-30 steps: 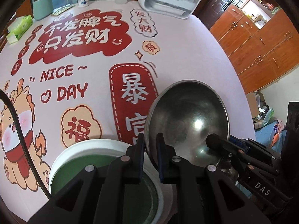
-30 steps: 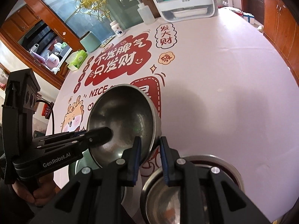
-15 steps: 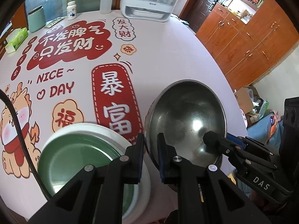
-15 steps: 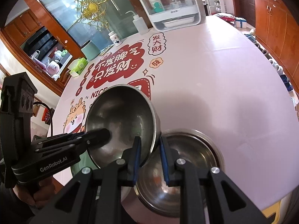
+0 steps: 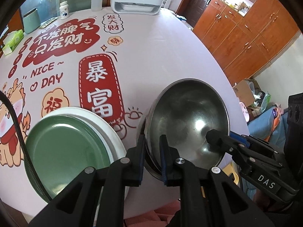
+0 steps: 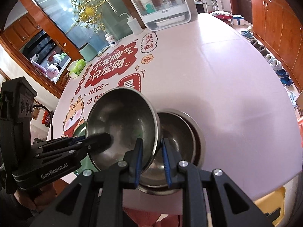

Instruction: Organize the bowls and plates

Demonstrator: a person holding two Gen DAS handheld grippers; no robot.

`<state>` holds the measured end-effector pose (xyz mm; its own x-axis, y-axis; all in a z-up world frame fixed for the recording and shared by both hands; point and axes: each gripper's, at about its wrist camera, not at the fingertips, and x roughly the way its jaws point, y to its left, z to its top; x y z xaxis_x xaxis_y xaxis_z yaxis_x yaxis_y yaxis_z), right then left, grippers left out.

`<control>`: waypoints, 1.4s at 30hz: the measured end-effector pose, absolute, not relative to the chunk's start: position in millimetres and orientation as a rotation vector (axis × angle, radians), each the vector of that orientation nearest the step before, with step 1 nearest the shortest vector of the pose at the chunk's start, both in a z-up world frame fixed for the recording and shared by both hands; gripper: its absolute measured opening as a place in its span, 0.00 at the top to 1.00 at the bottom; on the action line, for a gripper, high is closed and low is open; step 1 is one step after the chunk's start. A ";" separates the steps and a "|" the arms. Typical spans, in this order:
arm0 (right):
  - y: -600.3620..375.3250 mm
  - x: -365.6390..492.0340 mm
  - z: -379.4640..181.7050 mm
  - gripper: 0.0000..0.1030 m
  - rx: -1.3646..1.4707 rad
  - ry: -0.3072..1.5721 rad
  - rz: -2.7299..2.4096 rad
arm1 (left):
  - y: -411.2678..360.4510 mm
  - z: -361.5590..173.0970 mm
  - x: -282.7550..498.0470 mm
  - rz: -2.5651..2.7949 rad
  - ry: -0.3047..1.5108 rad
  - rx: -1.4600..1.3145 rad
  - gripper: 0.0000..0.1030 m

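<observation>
A steel bowl (image 5: 187,117) is held tilted in the air by both grippers. My left gripper (image 5: 152,145) is shut on its left rim; it also shows in the right wrist view (image 6: 98,141). My right gripper (image 6: 150,147) is shut on the bowl (image 6: 123,117) at its right rim and shows in the left wrist view (image 5: 212,134). Just right of and below the held bowl lies a stack of steel bowls (image 6: 180,132) on the table near its front edge. A green plate (image 5: 64,151) rests on a white plate (image 5: 106,124) at the left.
The round table (image 6: 217,75) has a pink cloth with red print. At the far edge stand a white dish cabinet (image 6: 162,5), a squeeze bottle (image 6: 133,23), a pill bottle (image 6: 110,38), a green canister (image 6: 88,52) and a tissue box (image 5: 13,40). Wooden cupboards (image 5: 246,32) line the right.
Both grippers have carried the held bowl to the right, away from the plates and beside the stack of steel bowls. The stack has come into fuller view.
</observation>
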<state>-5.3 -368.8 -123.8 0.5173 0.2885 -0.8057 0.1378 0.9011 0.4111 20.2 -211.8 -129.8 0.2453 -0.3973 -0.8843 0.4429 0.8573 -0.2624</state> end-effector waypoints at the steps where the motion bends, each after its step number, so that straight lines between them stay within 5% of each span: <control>1: -370.2 -6.6 -125.1 0.81 0.461 1.038 0.093 | -213.5 -131.0 19.2 -0.574 1.197 0.049 0.88; 42: -400.1 -15.3 -144.6 0.71 0.480 1.101 0.116 | -238.6 -152.1 19.4 -0.493 1.286 0.090 0.83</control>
<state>-15.3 -400.1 -144.6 0.4576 0.3232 -0.8283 0.1440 0.8924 0.4277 19.4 -238.6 -152.1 0.1931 -0.3012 -0.9338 0.4002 0.8931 -0.2054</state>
